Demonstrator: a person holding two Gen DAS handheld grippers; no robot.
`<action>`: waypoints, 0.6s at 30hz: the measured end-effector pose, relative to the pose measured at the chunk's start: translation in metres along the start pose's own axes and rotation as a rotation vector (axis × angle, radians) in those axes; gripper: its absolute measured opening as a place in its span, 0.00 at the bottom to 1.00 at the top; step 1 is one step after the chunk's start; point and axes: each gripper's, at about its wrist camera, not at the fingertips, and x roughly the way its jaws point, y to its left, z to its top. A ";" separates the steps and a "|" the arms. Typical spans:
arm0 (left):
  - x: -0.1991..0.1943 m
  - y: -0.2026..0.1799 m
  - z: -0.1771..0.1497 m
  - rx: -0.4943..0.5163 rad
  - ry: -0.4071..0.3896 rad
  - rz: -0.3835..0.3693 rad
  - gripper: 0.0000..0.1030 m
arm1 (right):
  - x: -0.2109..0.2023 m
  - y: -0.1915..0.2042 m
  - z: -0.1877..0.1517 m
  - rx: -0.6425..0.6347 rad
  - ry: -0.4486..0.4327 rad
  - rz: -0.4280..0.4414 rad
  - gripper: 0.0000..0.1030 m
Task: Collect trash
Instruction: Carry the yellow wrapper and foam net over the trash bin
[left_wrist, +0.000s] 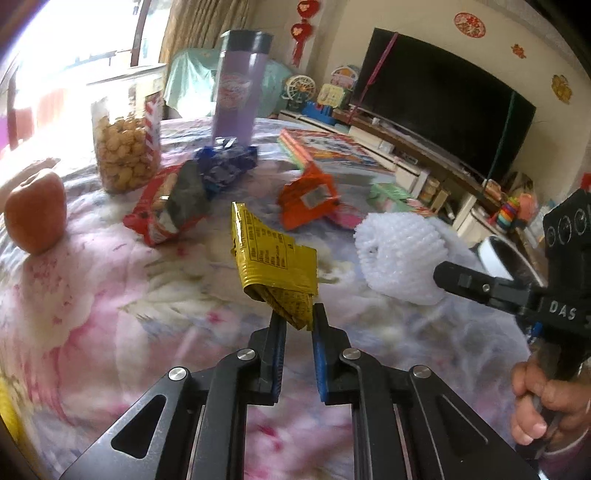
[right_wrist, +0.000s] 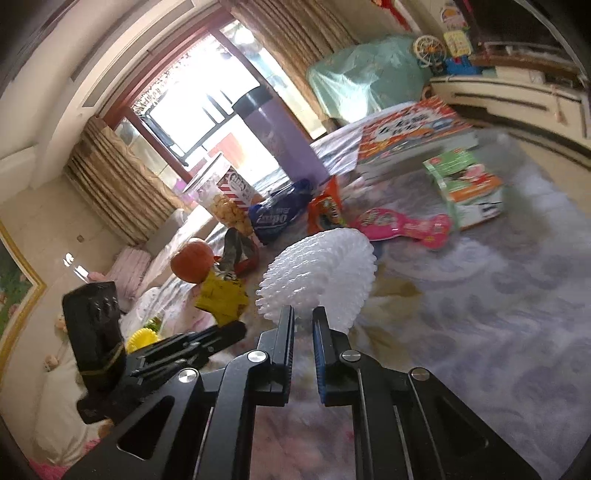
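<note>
A: Gripping the yellow wrapper (left_wrist: 275, 258), the left tool (left_wrist: 298, 325) is clenched on the wrapper's folded lower corner; both pads press the foil. The wrapper stands above the tool tips, at 12 o'clock from them, lifted off the floral cloth (left_wrist: 110, 314) of the surface.

B: State of the right tool (right_wrist: 303, 321)?

A: Clenched on the white foam fruit net (right_wrist: 319, 273). Its narrow jaws pinch the net's lower edge. In the left wrist view the net sits at 3 o'clock from the yellow wrapper, with the right tool entering from the right edge and a hand (left_wrist: 543, 402) on its handle.

B: Remaining trash on the surface?

A: The red snack bag (left_wrist: 166, 206) lies at 10 o'clock from the yellow wrapper, and the blue wrapper (left_wrist: 227, 164) lies just behind it. The orange packet (left_wrist: 308, 195) lies at 1 o'clock from the yellow wrapper. A pink packet (right_wrist: 402, 225) lies at 2 o'clock from the foam net in the right wrist view.

B: Other items?

A: A snack jar (left_wrist: 125, 136) and a purple tumbler (left_wrist: 238, 85) stand upright at the far side. An apple (left_wrist: 35, 214) rests at the left edge of the left view. A picture book (right_wrist: 410, 129) and a green box (right_wrist: 465, 184) lie at the far right.
</note>
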 end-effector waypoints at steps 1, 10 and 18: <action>-0.002 -0.007 -0.001 0.002 -0.001 -0.013 0.11 | -0.007 -0.001 -0.002 -0.006 -0.008 -0.015 0.09; 0.000 -0.059 -0.007 0.055 0.023 -0.103 0.11 | -0.062 -0.017 -0.017 -0.043 -0.077 -0.142 0.09; 0.015 -0.096 0.001 0.109 0.041 -0.164 0.11 | -0.113 -0.047 -0.029 -0.014 -0.129 -0.229 0.09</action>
